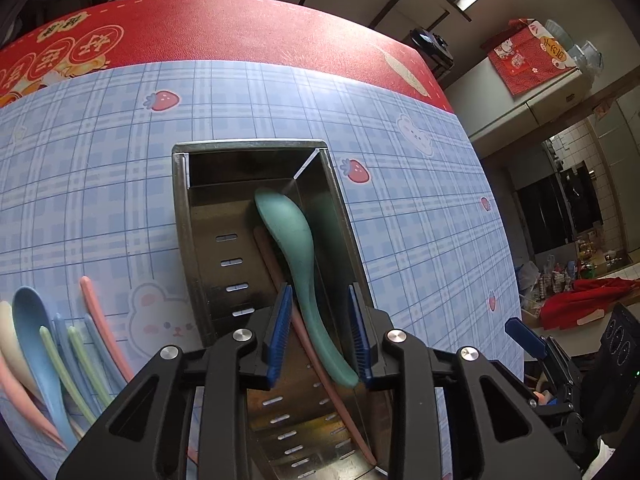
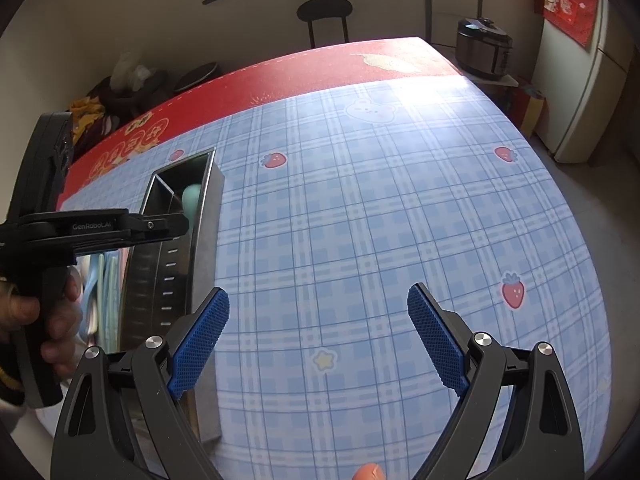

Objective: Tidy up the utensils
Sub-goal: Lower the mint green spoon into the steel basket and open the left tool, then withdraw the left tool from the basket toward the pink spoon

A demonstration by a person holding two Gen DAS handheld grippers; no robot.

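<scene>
Parted around the teal spoon (image 1: 296,264) lying in the metal tray (image 1: 208,248) on the surface (image 1: 420,220), left tool (image 1: 320,332) grips nothing, while right tool (image 2: 320,340) gapes wide, empty.

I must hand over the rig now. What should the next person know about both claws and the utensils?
Left claw: open, astride the teal spoon's handle, over the metal bin.
Right claw: open, empty, over bare tablecloth right of the bin.
Done: teal spoon and a pink chopstick lie in the bin.
Left: blue spoon, beige spoon and several pastel sticks wait on the cloth left of the bin.
</scene>
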